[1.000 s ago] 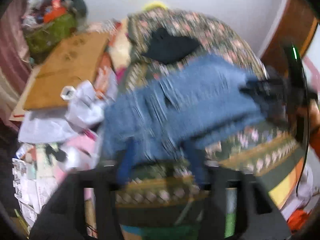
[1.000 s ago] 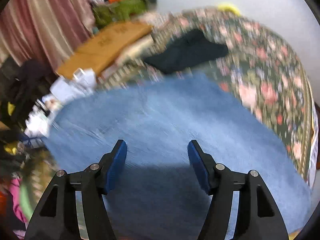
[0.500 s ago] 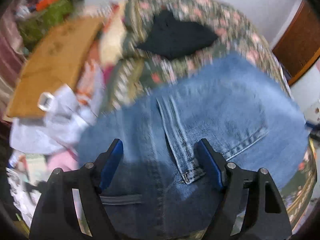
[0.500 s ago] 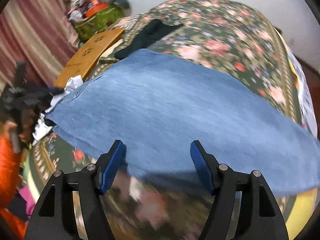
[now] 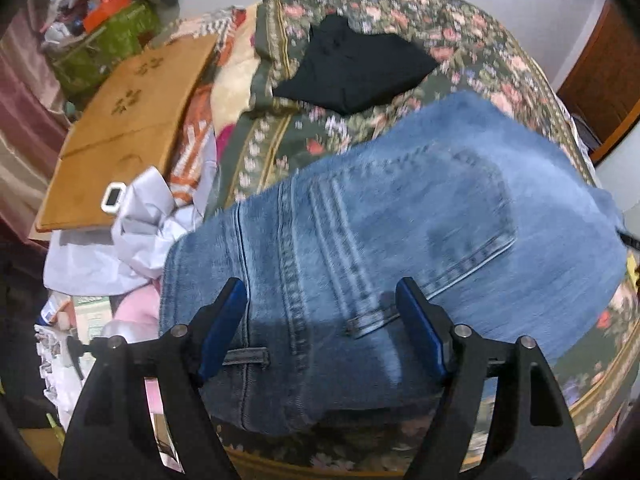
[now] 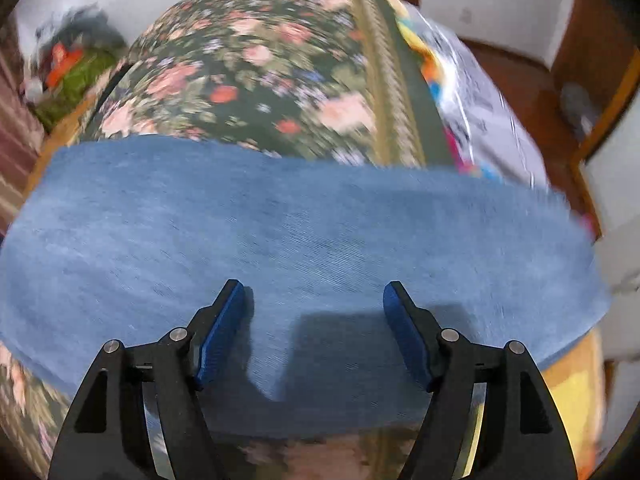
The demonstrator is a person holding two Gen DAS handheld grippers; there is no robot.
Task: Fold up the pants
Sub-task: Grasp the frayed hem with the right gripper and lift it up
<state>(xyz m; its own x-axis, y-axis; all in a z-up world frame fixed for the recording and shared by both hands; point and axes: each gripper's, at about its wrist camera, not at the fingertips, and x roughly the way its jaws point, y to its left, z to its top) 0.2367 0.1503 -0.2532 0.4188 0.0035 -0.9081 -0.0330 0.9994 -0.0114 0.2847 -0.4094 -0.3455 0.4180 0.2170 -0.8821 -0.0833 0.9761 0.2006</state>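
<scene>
Blue jeans lie across a floral bedspread, back pocket and waistband end toward me in the left wrist view. My left gripper is open and hovers just over the waistband end, holding nothing. In the right wrist view the jeans show as a plain blue band across the bedspread. My right gripper is open over the near edge of that band, empty.
A black garment lies farther back on the bed. Left of the bed are a brown cardboard sheet, crumpled white plastic and a green cluttered box. A white printed sheet and wooden door frame are at right.
Both grippers moved in low over the jeans. The left view closed in on the waistband end; the right view swung right along the leg. Both stayed open.
</scene>
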